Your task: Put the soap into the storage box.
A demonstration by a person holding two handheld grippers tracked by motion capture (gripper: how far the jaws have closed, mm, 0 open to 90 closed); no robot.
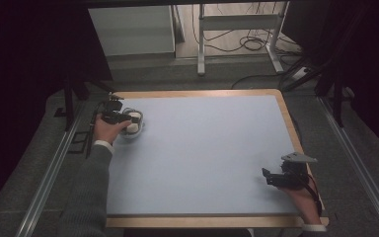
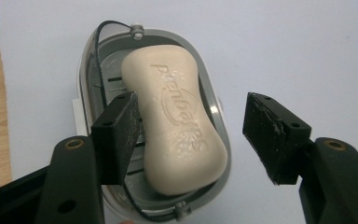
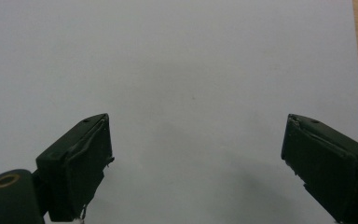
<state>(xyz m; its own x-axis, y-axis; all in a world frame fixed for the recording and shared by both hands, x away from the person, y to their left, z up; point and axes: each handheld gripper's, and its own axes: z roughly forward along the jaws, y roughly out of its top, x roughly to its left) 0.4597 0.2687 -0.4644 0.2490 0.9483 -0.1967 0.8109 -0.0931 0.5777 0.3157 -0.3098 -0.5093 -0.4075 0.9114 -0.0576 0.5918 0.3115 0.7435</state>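
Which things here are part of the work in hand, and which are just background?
In the job:
- bar of soap, lying in its dish
- soap dish, grey and oval, near the table's far left corner
- left tool, open, jaws either side of the soap

Just about:
- right tool, open over bare table
- table
- metal frame and cables on the floor beyond

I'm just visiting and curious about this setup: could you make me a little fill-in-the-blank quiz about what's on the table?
1. The bar of soap lies in a soap ____.
2. The left gripper has its jaws ____, one on each side of the soap.
3. The right gripper holds ____.
4. The soap dish sits near the table's far ____ corner.

Missing words: dish; open; nothing; left
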